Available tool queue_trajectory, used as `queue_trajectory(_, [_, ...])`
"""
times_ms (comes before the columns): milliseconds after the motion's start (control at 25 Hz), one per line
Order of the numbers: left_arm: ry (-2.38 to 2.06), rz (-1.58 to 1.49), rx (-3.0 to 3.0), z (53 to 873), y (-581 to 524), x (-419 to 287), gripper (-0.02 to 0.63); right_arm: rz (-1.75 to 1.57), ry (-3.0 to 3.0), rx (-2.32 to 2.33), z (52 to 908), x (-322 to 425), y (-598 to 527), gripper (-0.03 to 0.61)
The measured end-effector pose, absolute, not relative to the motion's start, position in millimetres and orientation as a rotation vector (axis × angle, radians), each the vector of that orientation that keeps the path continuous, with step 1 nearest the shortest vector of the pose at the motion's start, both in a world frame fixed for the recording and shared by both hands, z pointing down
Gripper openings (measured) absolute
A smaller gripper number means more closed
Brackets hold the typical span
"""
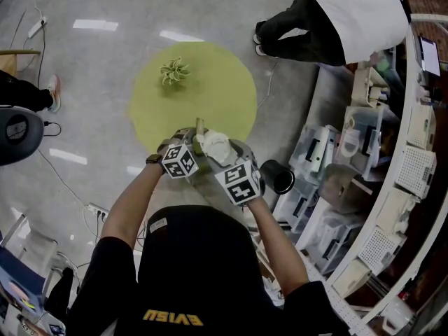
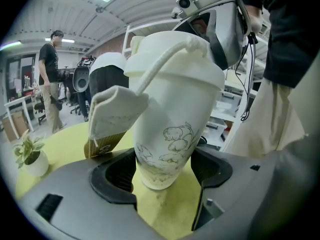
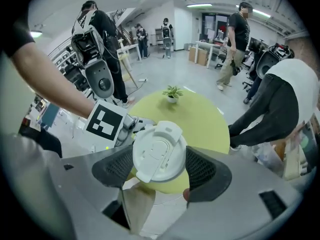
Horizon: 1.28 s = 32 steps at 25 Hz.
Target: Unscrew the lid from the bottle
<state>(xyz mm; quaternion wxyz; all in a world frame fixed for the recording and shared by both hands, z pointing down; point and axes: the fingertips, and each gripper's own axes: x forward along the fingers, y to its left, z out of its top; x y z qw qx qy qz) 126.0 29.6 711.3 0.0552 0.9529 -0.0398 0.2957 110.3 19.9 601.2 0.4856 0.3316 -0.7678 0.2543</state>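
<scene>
A white bottle (image 1: 212, 145) with a line drawing of flowers (image 2: 170, 119) is held over the near edge of the yellow round table (image 1: 210, 96). My left gripper (image 2: 165, 171) is shut on the bottle's lower body, a pad against each side. The white flip-top lid (image 3: 157, 154) sits between the pads of my right gripper (image 3: 159, 166), which comes down from above and is shut on it. A strap runs from the lid to a beige tag (image 2: 112, 116) that hangs beside the bottle. In the head view the left gripper (image 1: 190, 144) and the right gripper (image 1: 224, 154) meet at the bottle.
A small potted plant (image 1: 173, 71) stands at the table's far side. A black cup (image 1: 278, 176) is to the right of the grippers. Shelves with bins (image 1: 378, 187) curve along the right. A person (image 1: 336, 19) bends over beyond the table, and others stand further off.
</scene>
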Motion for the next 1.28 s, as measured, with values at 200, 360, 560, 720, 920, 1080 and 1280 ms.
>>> queue_trajectory(200, [-0.117, 0.898, 2.893, 712.6, 29.0, 125.7, 0.356, 0.538, -1.887, 0.678, 602.2, 108.2, 19.7, 0.325])
queue_trajectory(360, [-0.113, 0.899, 2.894, 712.5, 29.6, 125.8, 0.354, 0.494, -1.894, 0.586, 602.4, 107.3, 20.9, 0.327])
queue_trajectory(560, [-0.113, 0.899, 2.895, 712.8, 29.3, 124.9, 0.354, 0.451, -1.904, 0.526, 602.0, 105.4, 21.6, 0.327])
queue_trajectory(720, [-0.109, 0.902, 2.896, 714.6, 28.9, 124.7, 0.354, 0.436, -1.906, 0.490, 603.5, 105.2, 21.6, 0.327])
queue_trajectory(920, [-0.104, 0.909, 2.897, 714.5, 29.2, 124.4, 0.353, 0.389, -1.908, 0.432, 603.2, 104.4, 22.9, 0.327])
queue_trajectory(1080, [-0.103, 0.914, 2.898, 714.1, 28.9, 124.3, 0.353, 0.345, -1.900, 0.360, 603.0, 103.9, 24.2, 0.327])
queue_trajectory(1280, [-0.101, 0.916, 2.898, 714.3, 29.6, 124.2, 0.353, 0.288, -1.890, 0.280, 603.1, 103.3, 25.8, 0.327])
